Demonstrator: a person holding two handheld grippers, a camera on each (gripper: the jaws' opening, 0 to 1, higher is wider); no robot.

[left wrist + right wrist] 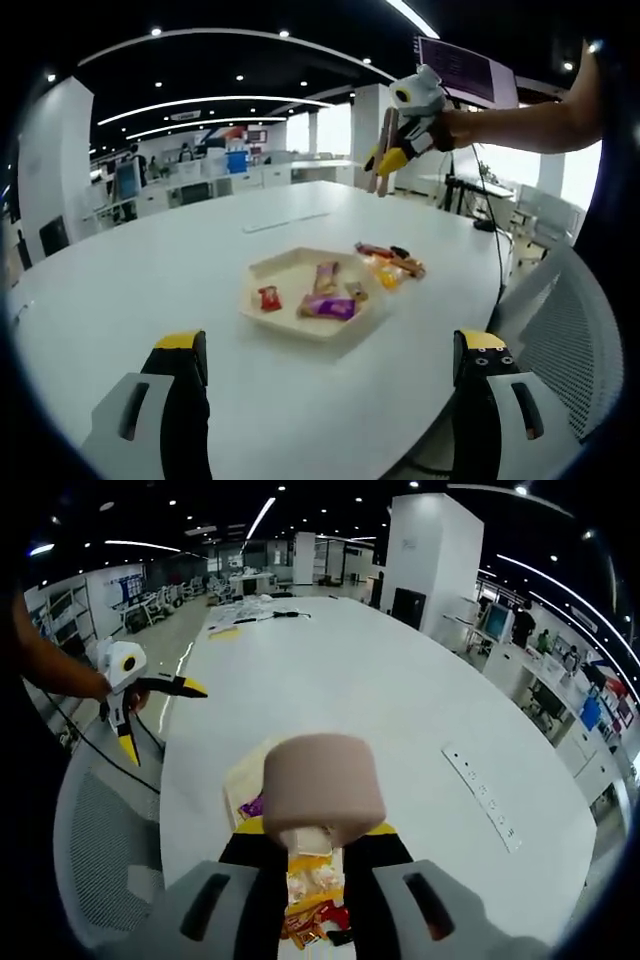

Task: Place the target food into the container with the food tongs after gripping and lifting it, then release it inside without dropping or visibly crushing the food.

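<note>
White desk [150, 270] carries a cream tray [272, 268] near its edge, holding a few wrapped snacks: a red one [268, 297], a purple one [330, 307] and a brownish one [326, 275]. More snack packets [390, 265], orange and red, lie loose on the desk just beside the tray, on its far right in the left gripper view. Left gripper [330, 365] hovers low over the near desk edge with its fingers [182, 345] spread wide apart, nothing between them; it also shows from the side in the right gripper view [150, 715], held in a hand, fingers splayed. Right gripper [385, 160] is raised well above the desk, fingers clamped around beige food tongs [388, 150] that hang down closed. In the right gripper view the tongs' round beige end [322, 788] stands up between the closed fingers [250, 880], with the tray [240, 770] and loose packets [312, 885] below and behind it. Grey mesh chair [570, 340] sits by the desk edge. A power strip [485, 795] lies flat in the desk surface.
</note>
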